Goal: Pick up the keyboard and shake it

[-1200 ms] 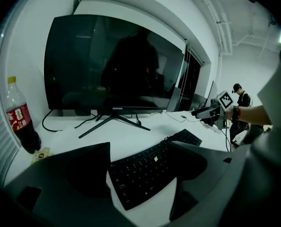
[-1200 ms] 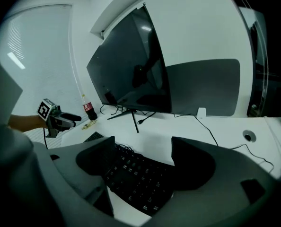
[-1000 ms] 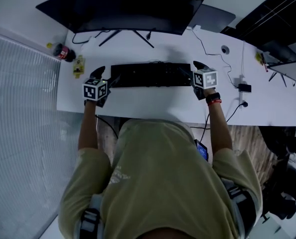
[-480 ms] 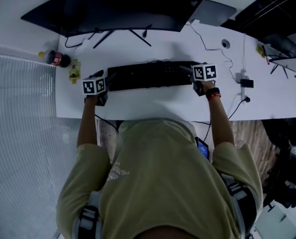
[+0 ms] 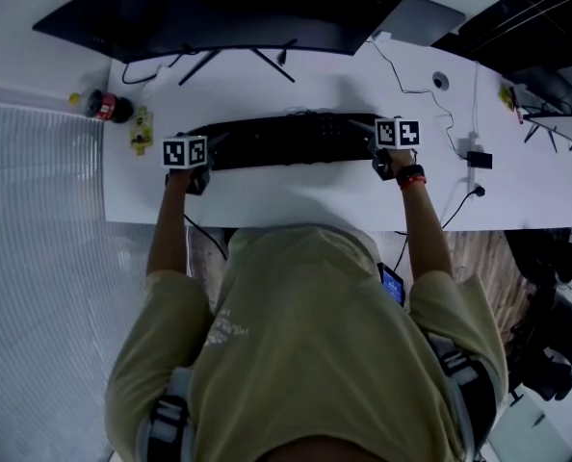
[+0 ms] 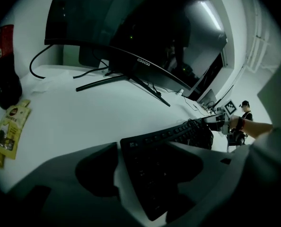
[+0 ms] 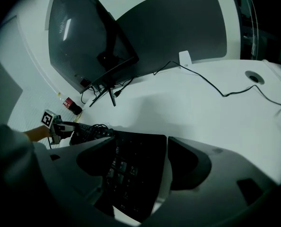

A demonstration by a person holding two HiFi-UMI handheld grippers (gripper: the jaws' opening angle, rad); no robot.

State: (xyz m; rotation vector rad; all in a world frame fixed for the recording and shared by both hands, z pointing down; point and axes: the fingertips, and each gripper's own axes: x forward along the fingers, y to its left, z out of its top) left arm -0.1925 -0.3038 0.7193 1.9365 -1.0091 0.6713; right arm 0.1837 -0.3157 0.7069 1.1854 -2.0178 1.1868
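A long black keyboard (image 5: 286,141) lies flat on the white desk (image 5: 296,195) in front of the monitor. My left gripper (image 5: 209,146) is at its left end and my right gripper (image 5: 366,131) at its right end. In the left gripper view the keyboard's (image 6: 154,174) end sits between the jaws of the left gripper (image 6: 147,148). These jaws have just been closing, and a pale strip still shows beside the keyboard. In the right gripper view the keyboard's (image 7: 131,169) other end lies between the jaws of the right gripper (image 7: 140,141), also with a pale gap.
A wide curved monitor (image 5: 219,8) on a splayed stand (image 5: 233,61) is behind the keyboard. A cola bottle (image 5: 103,106) and a yellow packet (image 5: 142,129) lie at the desk's left. Cables and a small black adapter (image 5: 477,160) lie to the right. The desk's front edge is near my wrists.
Both grippers have come down and in onto the keyboard's two ends, and their marker cubes have rolled flatter. The keyboard has not moved.
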